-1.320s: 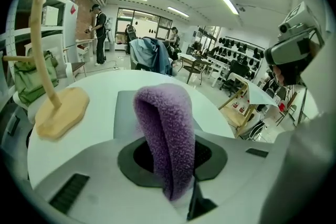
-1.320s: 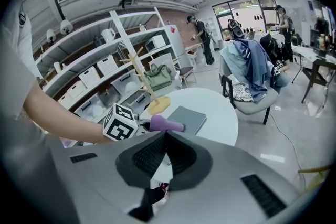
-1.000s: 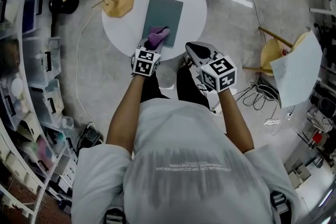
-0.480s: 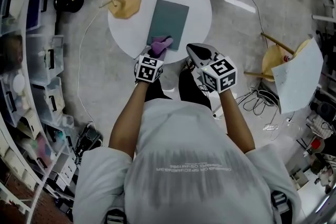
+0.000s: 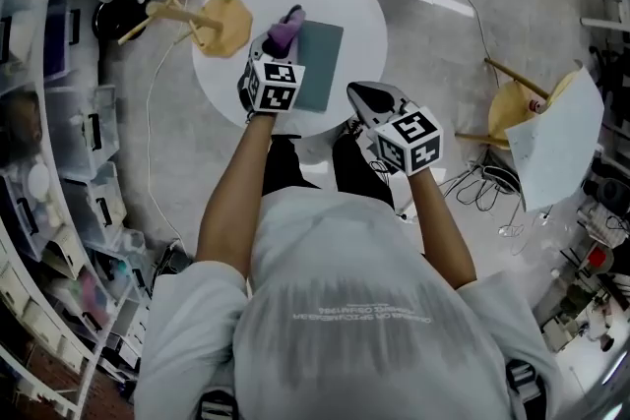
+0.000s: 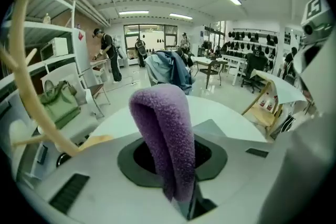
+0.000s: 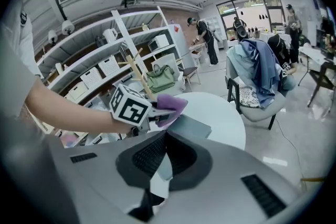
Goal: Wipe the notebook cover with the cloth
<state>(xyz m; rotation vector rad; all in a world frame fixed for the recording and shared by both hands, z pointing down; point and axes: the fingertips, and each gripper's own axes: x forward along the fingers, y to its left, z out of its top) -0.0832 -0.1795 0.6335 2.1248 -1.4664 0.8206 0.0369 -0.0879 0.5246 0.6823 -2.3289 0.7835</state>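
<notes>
Clamping cloth [image 5: 284, 29], left gripper [image 6: 182, 198] hovers between stool [image 5: 225, 21] and notebook [image 5: 322, 66]; right gripper's [image 5: 365, 93] fingers [image 5: 376, 100] together.

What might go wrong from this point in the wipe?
1. Nothing pins the notebook: the right claw hangs shut, away from it, so a stroke may slide the notebook across the table.
2. The left claw grips only a narrow fold of the cloth; dragging could tug it loose.
3. The cloth sits at the notebook's far left corner, so a stroke may run onto the table instead.
</notes>
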